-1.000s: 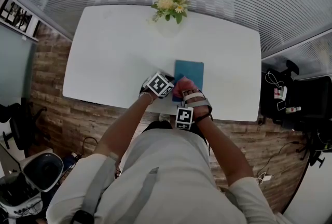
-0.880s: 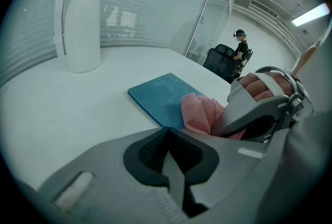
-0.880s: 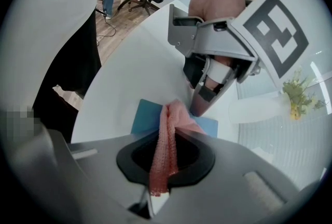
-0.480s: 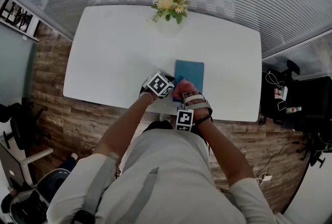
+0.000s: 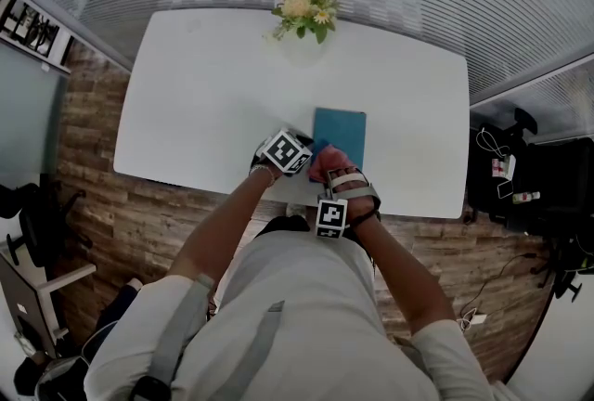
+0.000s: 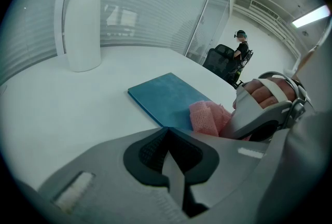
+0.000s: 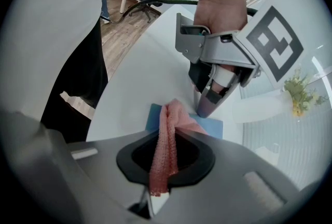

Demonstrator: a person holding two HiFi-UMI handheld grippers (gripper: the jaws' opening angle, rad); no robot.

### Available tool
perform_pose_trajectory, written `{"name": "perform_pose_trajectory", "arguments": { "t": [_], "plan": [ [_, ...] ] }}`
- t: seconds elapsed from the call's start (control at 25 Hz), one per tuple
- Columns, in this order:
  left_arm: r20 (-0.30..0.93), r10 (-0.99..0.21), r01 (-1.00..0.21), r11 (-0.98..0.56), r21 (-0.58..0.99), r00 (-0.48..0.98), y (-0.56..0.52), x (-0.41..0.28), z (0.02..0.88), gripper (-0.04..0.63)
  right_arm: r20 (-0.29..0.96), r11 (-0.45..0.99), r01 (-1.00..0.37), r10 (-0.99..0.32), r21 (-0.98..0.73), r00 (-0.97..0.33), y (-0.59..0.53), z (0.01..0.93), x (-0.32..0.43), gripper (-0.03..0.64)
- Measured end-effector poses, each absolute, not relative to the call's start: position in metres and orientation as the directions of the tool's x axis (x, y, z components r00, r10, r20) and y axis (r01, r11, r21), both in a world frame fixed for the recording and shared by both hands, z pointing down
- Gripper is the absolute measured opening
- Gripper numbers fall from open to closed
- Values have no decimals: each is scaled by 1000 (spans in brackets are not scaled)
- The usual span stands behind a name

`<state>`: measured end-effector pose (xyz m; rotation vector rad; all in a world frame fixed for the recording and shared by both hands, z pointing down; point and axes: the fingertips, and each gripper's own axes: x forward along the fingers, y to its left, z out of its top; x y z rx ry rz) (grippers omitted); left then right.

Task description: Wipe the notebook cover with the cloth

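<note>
Head view, first item: where does the notebook lie?

I read the teal notebook flat on the white worktop, near its front edge, well apart from the vase.

And each hand-held gripper?

My right hand-held gripper pinches the pink cloth, whose free end rests on the notebook's near corner. My left hand-held gripper has its jaws pressed together on nothing, its tip just beside the cloth.

notebook on table nr front edge | cloth on its nr end | vase behind, far edge
</note>
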<state>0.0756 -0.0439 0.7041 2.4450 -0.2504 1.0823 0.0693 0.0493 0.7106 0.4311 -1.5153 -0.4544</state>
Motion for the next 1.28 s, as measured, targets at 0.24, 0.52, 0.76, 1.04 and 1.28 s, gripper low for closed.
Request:
{"name": "perform_pose_trajectory", "arguments": {
  "t": [0.24, 0.52, 0.76, 1.04, 1.28],
  "plan": [
    [739, 17, -339, -881, 329, 673, -43, 75, 704, -5, 849, 849, 13, -528, 528, -3, 56, 711, 67, 3],
    [740, 19, -339, -881, 331, 673, -44, 74, 705, -5, 854, 854, 13, -521, 521, -8, 61, 712, 65, 3],
    [738, 19, -338, -881, 332, 674, -45, 75, 704, -5, 853, 853, 2, -522, 522, -17, 63, 712, 65, 3],
    [741, 21, -339, -880, 332, 671, -45, 74, 704, -5, 862, 863, -15, -505, 505, -38, 70, 712, 61, 3],
    [739, 23, -339, -879, 336, 673, -44, 75, 704, -5, 882, 883, -45, -468, 466, -54, 72, 713, 60, 12]
  ]
}}
